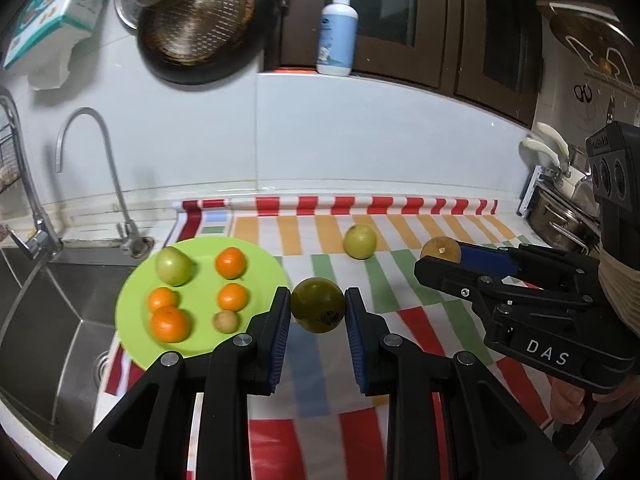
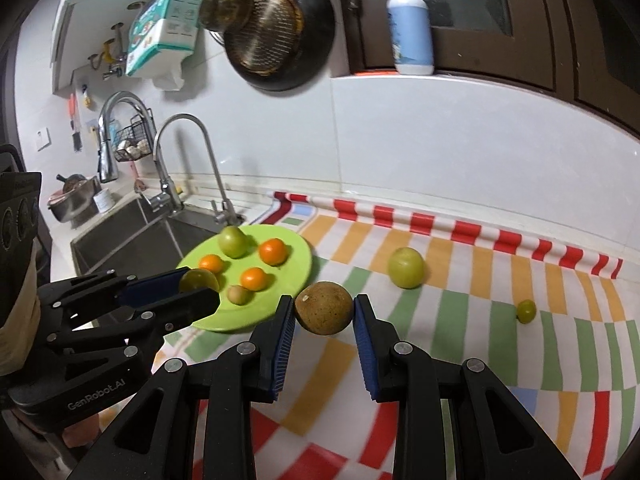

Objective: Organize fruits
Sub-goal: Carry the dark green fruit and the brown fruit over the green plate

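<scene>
Both wrist views look low and close across the striped mat (image 1: 320,432), sharing the green plate (image 2: 296,276).

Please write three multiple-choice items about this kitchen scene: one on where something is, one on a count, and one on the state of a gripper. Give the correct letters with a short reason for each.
1. Where does the green plate lie?
A. on the cloth beside the sink
B. on the window ledge
C. inside the hanging pan

2. How many orange fruits lie on the plate?
A. two
B. four
C. six

3. What is the right gripper doing?
A. hanging open and empty
B. closed on a brown fruit
C. gripping the faucet

Answers:
1 A, the plate rests on the striped cloth, next to the sink.
2 B, the left wrist view shows four orange fruits there.
3 B, its fingers press both sides of the brown fruit.
</scene>
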Demonstrator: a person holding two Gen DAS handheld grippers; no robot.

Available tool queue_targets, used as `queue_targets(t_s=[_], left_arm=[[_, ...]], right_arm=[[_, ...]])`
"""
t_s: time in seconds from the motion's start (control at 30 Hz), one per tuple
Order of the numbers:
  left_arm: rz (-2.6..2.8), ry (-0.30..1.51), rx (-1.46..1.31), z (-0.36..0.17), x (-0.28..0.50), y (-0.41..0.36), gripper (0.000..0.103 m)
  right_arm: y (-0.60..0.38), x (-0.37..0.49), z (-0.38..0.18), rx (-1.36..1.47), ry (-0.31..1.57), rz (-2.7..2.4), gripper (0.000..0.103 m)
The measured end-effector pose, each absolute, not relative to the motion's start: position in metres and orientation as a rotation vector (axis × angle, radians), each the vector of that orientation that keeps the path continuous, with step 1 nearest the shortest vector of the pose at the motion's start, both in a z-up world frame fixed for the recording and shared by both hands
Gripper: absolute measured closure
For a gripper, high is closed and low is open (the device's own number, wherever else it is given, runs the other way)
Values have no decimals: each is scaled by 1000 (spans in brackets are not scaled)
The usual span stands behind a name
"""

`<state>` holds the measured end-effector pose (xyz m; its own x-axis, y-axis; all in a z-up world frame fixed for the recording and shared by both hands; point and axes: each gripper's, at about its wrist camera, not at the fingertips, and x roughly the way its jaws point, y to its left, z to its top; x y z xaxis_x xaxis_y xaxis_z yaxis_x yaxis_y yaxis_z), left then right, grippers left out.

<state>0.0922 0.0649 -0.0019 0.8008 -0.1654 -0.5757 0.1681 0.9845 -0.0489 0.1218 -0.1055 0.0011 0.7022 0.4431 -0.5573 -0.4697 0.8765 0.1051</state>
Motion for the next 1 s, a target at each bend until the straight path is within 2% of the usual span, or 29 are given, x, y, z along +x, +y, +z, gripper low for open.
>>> queue_targets(t_s=[0.5, 1.0], left_arm=[[-151, 591, 29, 11, 84, 144, 75], [-187, 634, 59, -10, 122, 199, 75]], right_arm=[[-26, 112, 10, -47, 578, 532, 72], [34, 137, -15, -35, 648, 490, 72]])
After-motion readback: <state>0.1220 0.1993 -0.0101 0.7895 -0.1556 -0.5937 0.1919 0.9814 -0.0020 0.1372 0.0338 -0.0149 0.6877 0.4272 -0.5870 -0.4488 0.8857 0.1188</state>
